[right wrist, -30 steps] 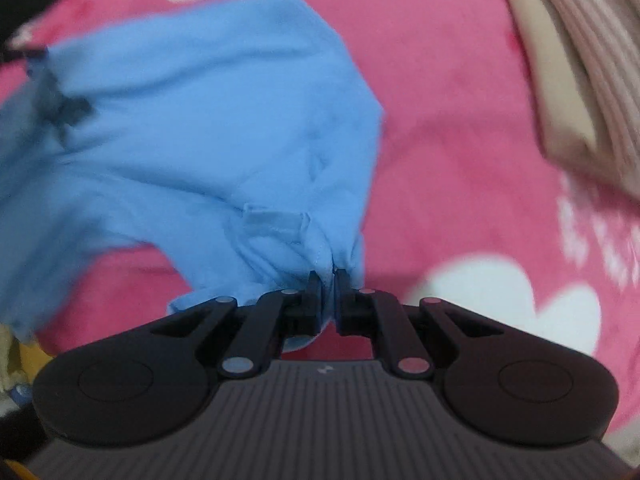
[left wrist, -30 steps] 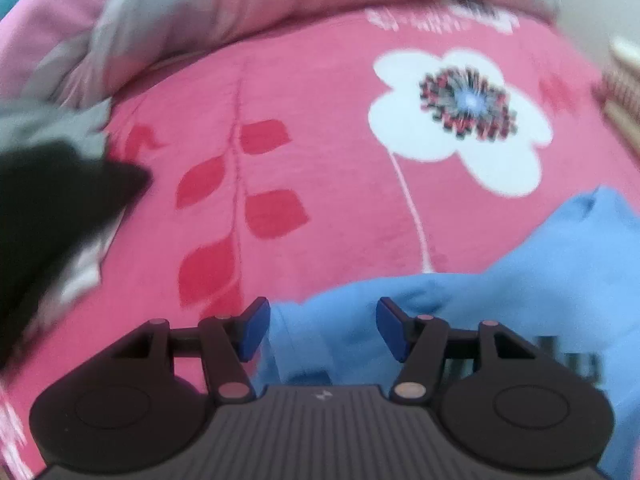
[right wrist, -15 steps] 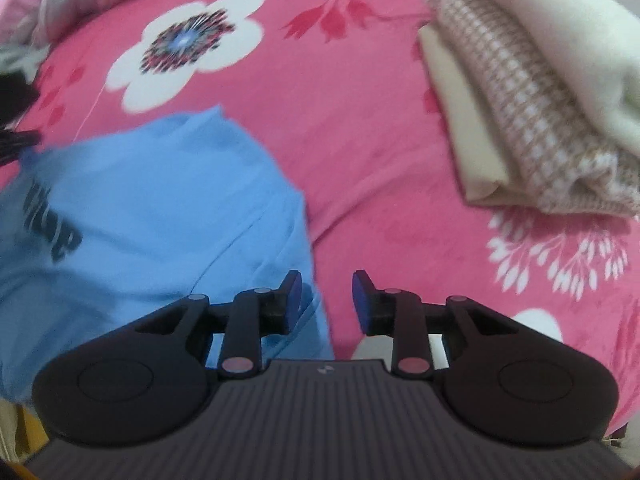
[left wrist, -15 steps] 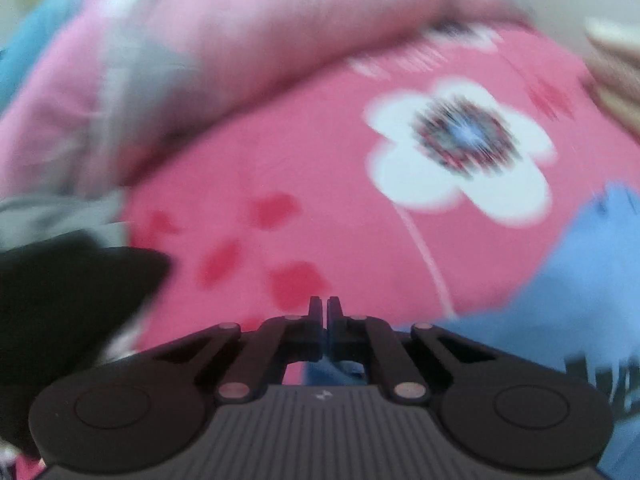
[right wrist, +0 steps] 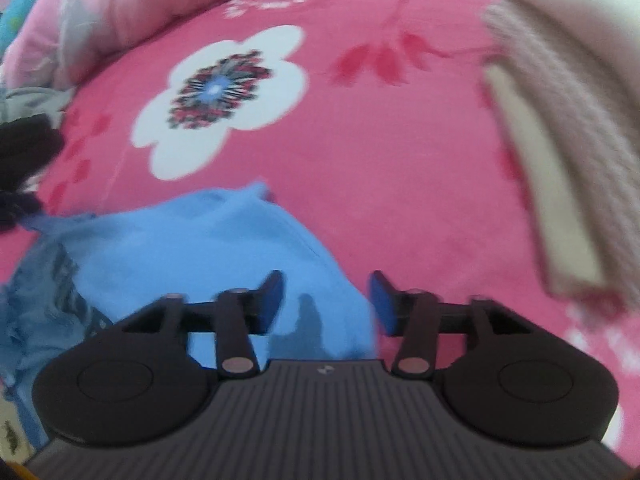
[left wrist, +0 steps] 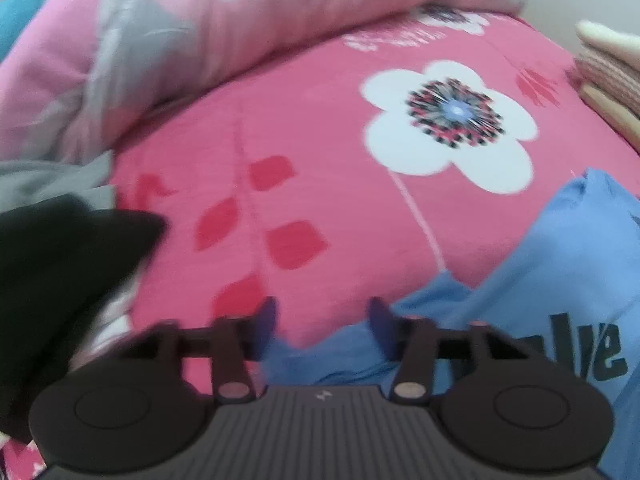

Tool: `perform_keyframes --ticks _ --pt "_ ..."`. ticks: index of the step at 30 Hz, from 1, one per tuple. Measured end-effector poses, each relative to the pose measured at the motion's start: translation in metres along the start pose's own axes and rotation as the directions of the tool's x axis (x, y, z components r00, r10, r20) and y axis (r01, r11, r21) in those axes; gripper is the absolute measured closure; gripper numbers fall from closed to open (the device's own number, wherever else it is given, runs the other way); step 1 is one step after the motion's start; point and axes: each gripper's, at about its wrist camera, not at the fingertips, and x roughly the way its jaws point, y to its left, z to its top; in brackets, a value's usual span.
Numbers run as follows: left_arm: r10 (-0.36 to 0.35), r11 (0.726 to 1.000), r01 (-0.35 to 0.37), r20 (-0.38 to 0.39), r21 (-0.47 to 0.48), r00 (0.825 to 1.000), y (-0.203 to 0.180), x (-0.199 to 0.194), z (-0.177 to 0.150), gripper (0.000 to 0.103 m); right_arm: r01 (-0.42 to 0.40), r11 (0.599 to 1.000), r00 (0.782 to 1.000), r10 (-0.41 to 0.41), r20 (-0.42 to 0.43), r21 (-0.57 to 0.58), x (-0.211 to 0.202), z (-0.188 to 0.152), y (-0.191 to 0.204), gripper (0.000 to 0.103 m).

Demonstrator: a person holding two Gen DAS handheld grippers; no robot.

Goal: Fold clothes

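Left gripper (left wrist: 322,322): jaws just parted, nothing between them, poised over the near edge of the blue T-shirt (left wrist: 552,300). Right gripper (right wrist: 326,300): jaws likewise just opened, empty, above the shirt's other edge. Shirt: lying loosely bunched on the pink floral bedspread (left wrist: 320,152), released, folding apparently unfinished. Folded stack (right wrist: 560,140) right; dark garment (left wrist: 52,272) left, untouched

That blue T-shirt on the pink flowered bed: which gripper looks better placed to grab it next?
Probably the right gripper: its open jaws hang directly over the blue T-shirt. The left gripper, also open, frames mostly pink bedspread, with only the shirt's edge below it.
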Motion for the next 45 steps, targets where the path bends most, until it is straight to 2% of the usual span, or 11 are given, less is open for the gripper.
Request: perform_keyframes --ticks 7,11,17,20,22,24,27,31,36,41,45 --pt "-0.094 0.988 0.106 -0.110 0.113 0.990 -0.039 0.040 0.008 0.049 -0.049 0.996 0.999 0.048 -0.011 -0.080 0.050 0.037 0.015 0.026" --pt "-0.113 0.981 0.133 -0.138 0.140 0.984 -0.049 0.043 0.011 0.061 -0.083 0.995 0.996 0.081 -0.048 -0.055 0.068 0.043 0.006 0.024" --pt "-0.134 0.966 0.166 -0.162 0.199 0.978 -0.058 0.036 0.013 0.062 -0.186 0.976 0.976 0.171 -0.133 -0.110 0.067 0.029 0.015 0.024" --pt "-0.153 0.959 0.189 -0.175 0.211 0.973 -0.061 0.040 0.015 0.076 -0.163 0.960 0.980 0.129 -0.153 -0.229 0.068 0.019 0.028 0.043" --pt "-0.164 0.946 0.206 -0.176 0.250 0.971 -0.067 0.039 0.016 0.092 -0.149 0.948 0.983 0.112 -0.142 -0.281 0.066 0.017 0.032 0.075" --pt "-0.140 0.933 0.183 -0.153 0.310 0.978 -0.076 0.034 0.013 0.096 -0.164 0.945 0.982 0.130 -0.135 -0.282 0.061 0.021 0.032 0.102" --pt "-0.106 0.943 0.133 -0.105 0.305 0.989 -0.072 0.021 0.013 0.097 -0.148 0.941 0.989 0.136 -0.060 -0.305 0.041 0.028 0.036 0.102" --pt "-0.050 0.983 0.056 -0.038 0.174 0.998 -0.042 -0.005 0.025 0.097 -0.113 0.950 0.989 0.137 0.062 -0.292 0.010 0.046 0.033 0.102" --pt "0.061 0.997 -0.062 0.035 0.038 0.998 -0.003 -0.030 0.043 0.097 -0.082 0.950 0.974 0.141 0.179 -0.300 -0.011 0.076 0.030 0.102" --pt "0.230 0.972 -0.223 0.106 -0.070 0.967 0.027 -0.040 0.058 0.097 -0.030 0.946 0.966 0.111 0.234 -0.322 -0.014 0.093 0.028 0.102" --pt "0.387 0.910 -0.365 0.082 -0.198 0.919 0.057 -0.035 0.063 0.097 -0.006 0.939 0.972 0.086 0.219 -0.344 -0.008 0.093 0.029 0.102"
